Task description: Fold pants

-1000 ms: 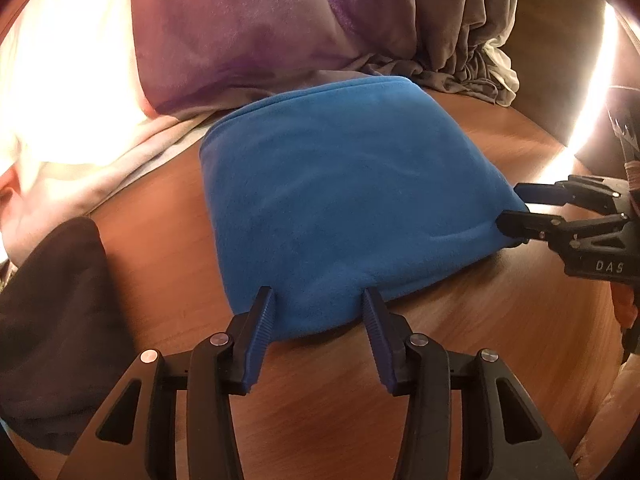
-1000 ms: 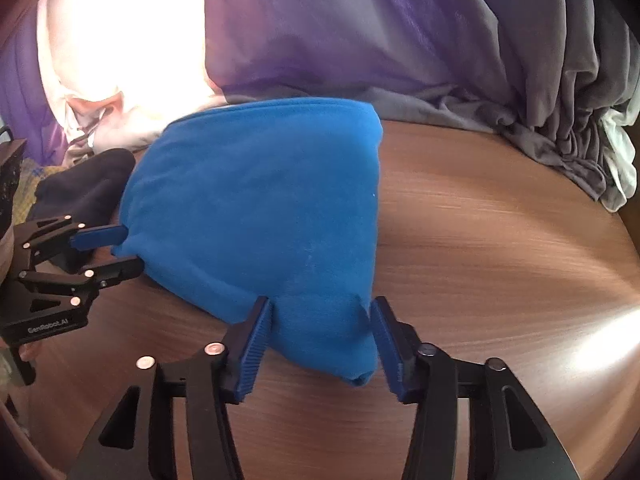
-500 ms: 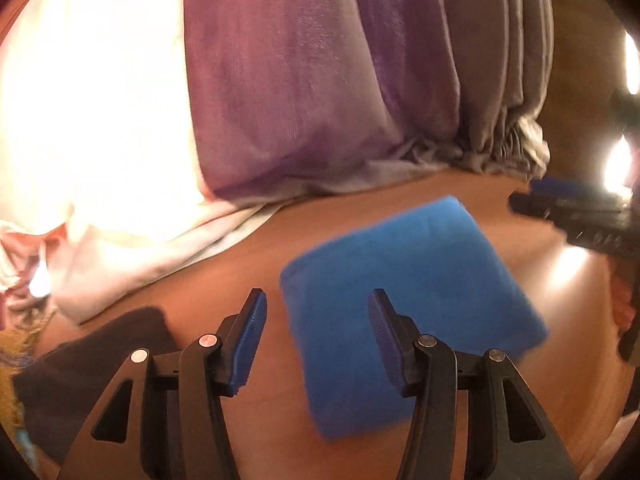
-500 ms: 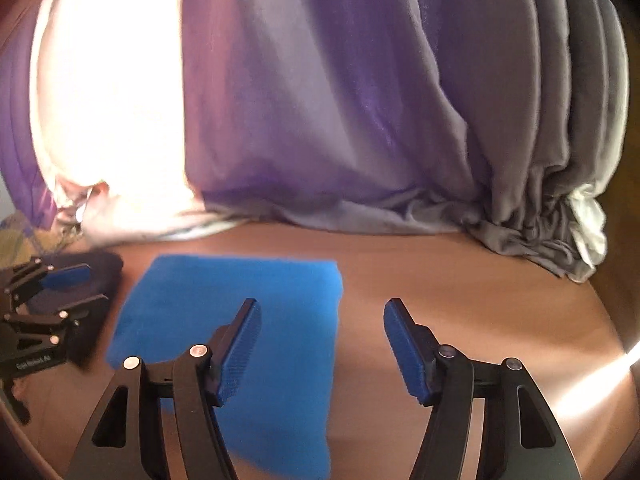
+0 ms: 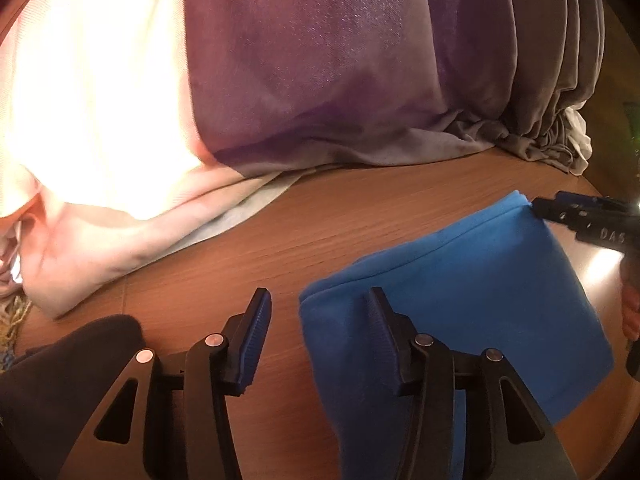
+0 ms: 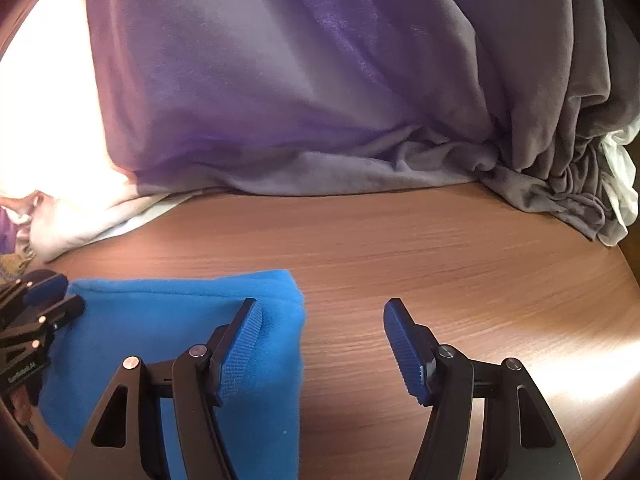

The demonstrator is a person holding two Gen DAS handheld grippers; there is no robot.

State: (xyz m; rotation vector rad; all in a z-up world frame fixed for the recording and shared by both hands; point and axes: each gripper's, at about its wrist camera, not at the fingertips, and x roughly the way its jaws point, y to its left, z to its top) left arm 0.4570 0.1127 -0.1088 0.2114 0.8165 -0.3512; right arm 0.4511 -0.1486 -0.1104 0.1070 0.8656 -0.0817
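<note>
The table (image 6: 420, 240) carries the pants (image 5: 460, 292), which lie flat as a compact blue rectangle, so the folding looks essentially done; at most a final tidy or setting aside seems left. The left gripper (image 5: 318, 336) is closing slightly, its fingers straddling only the pants' edge without pinching. The right gripper (image 6: 322, 344) stands wide, empty, over pants and wood.

Item count:
- Folded blue pants (image 5: 460, 300): one, below and between the two claws.
- Grippers: two, the left gripper (image 5: 318, 332) and the right gripper (image 6: 322, 344).
- Dark garment (image 5: 68, 368): one, left of the left claw.
- Purple-grey curtain (image 6: 300, 80): one, beyond both claws.
- Pale fabric (image 5: 92, 140): one, beyond-left.
- Wooden table (image 6: 440, 260): one.
</note>
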